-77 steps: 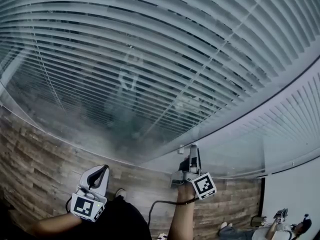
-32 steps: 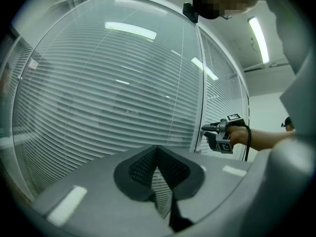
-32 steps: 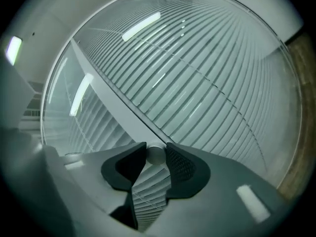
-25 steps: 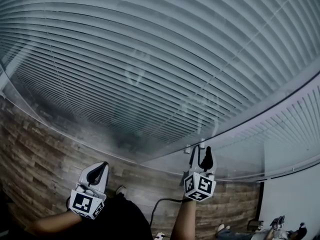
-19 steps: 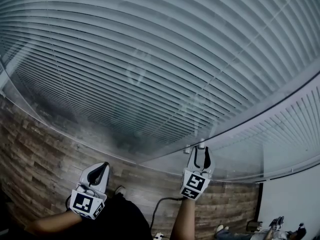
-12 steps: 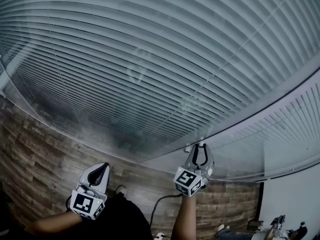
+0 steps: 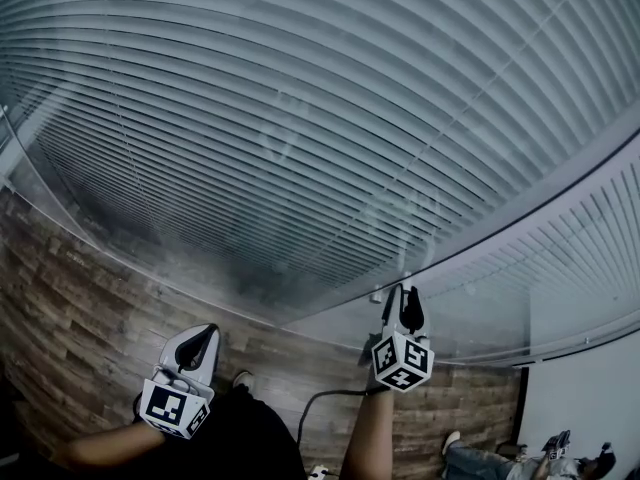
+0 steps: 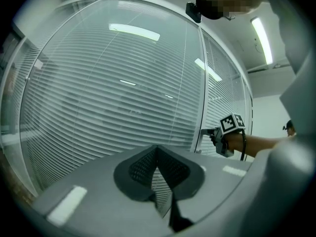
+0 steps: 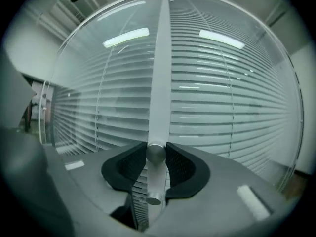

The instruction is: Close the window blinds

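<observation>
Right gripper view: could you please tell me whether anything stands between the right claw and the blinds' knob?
Nothing visible does. The right claw has just been closing, and its pads sit on either side of the round metal knob on the white post, with nothing else between them.

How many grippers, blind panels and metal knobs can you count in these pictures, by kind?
Grippers: 2, the left gripper and the right gripper.
Blind panels: 2, the left panel and the right panel.
Metal knobs: 2, the upper knob and the lower knob.
Total: 6.
</observation>
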A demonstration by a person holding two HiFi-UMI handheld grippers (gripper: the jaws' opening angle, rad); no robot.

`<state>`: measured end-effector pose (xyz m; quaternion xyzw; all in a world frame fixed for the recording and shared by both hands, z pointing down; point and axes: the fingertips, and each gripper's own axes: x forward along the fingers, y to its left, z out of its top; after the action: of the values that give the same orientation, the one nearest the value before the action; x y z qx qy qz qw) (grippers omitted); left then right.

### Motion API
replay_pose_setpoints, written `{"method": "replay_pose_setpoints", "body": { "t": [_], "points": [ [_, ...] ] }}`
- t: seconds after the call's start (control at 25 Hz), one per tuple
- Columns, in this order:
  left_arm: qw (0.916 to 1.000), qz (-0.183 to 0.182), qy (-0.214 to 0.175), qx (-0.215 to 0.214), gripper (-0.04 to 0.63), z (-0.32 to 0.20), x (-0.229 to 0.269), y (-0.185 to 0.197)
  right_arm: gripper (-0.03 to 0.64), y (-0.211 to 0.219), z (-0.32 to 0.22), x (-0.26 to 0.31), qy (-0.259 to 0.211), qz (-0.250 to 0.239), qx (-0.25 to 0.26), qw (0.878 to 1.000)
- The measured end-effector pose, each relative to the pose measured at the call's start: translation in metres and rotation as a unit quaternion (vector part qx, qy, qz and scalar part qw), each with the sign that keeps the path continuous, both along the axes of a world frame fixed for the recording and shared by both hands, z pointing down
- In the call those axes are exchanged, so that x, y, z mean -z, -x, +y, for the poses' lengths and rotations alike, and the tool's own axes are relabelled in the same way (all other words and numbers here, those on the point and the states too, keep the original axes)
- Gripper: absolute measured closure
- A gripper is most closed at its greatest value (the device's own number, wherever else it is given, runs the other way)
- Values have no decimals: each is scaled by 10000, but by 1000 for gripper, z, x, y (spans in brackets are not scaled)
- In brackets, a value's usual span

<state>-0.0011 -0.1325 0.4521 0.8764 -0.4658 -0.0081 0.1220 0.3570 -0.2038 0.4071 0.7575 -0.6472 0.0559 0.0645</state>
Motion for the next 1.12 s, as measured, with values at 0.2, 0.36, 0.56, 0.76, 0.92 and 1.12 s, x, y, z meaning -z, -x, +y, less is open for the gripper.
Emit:
{"method": "replay_pose_setpoints", "body": {
  "t": [0.2,0.36,0.56,0.76,0.92,1.12],
  "points": [
    [10000,-2,-24,-52,594,2,2,-2,488,-2,1,-1,-190,-621,64,9979],
    [9999,18,-37,-120,594,4,0,8,459,8,14,2,-367,-522,-141,9979],
    [9994,-41,2,-331,594,7,3,14,503,59,57,11,-516,-178,-21,9985],
    [9964,-31,66,-850,594,17,0,19,614,154,110,-10,-331,-221,327,9987],
    [9919,-12,226,-1247,594,44,-8,27,615,220,159,-21,28,-325,484,9983],
    [9916,81,275,-1262,594,80,-12,54,615,280,202,-27,101,-294,645,9974]
  ]
}}
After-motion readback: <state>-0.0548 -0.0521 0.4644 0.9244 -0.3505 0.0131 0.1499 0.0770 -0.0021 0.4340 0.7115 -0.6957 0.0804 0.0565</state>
